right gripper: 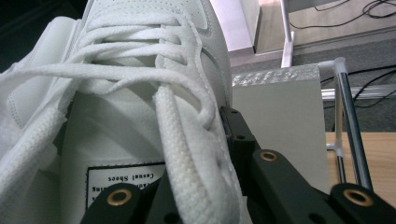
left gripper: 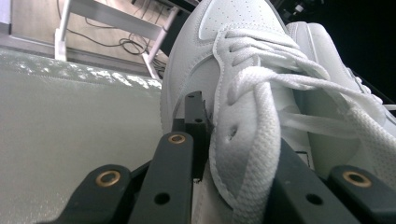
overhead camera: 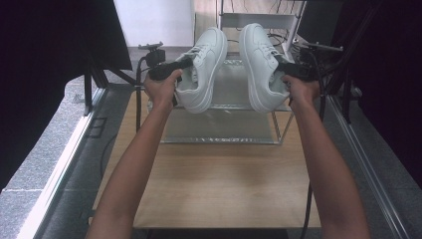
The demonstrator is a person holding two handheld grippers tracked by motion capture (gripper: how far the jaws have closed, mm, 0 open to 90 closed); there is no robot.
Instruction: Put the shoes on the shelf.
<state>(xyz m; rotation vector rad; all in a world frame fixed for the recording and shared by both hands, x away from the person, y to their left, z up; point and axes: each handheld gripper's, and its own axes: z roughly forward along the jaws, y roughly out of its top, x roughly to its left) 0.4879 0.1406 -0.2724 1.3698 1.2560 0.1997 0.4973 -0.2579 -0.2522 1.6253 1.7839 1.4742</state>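
**Two white sneakers held aloft above a wire rack**

High view: left gripper [overhead camera: 185, 63] clamped on the collar side of the left sneaker [overhead camera: 203, 62], toe pointing toward 12 o'clock, sole turned toward 4 o'clock. Right gripper [overhead camera: 281, 65] clamped on the collar side of the right sneaker [overhead camera: 261, 59], toe likewise at 12 o'clock, sole turned toward 8 o'clock. Narrow gap between the two shoes at the toes, wider at the heels. Both lifted clear above the rack [overhead camera: 226, 127], whose pale shelves and chrome frame stand at the far end of the tabletop [overhead camera: 219, 189]. Near half of the wooden surface bare, from the rack's front edge at 12 o'clock down to the near edge at 6. Dark curtains at 9 and 3 o'clock, well apart from the forearms.

Left gripper view: black jaws closed around the eyelet flap of the left sneaker [left gripper: 243, 93], one jaw inside the collar, the other outside at 9 o'clock. Thick lace [left gripper: 261, 154] draped down toward 6 o'clock. Right sneaker [left gripper: 336, 70] just behind at 2 o'clock. Textured pale shelf [left gripper: 70, 121] open at 9 o'clock.

Right gripper view: jaws shut on the eyelet flap of the right sneaker [right gripper: 140, 84], outer jaw at 4 o'clock. Lace [right gripper: 187, 158] running to 6 o'clock; tongue label [right gripper: 121, 179] at 7 o'clock. Rack shelf [right gripper: 280, 116] and its chrome post [right gripper: 352, 126] at 3 o'clock, near the jaw but apart from it.
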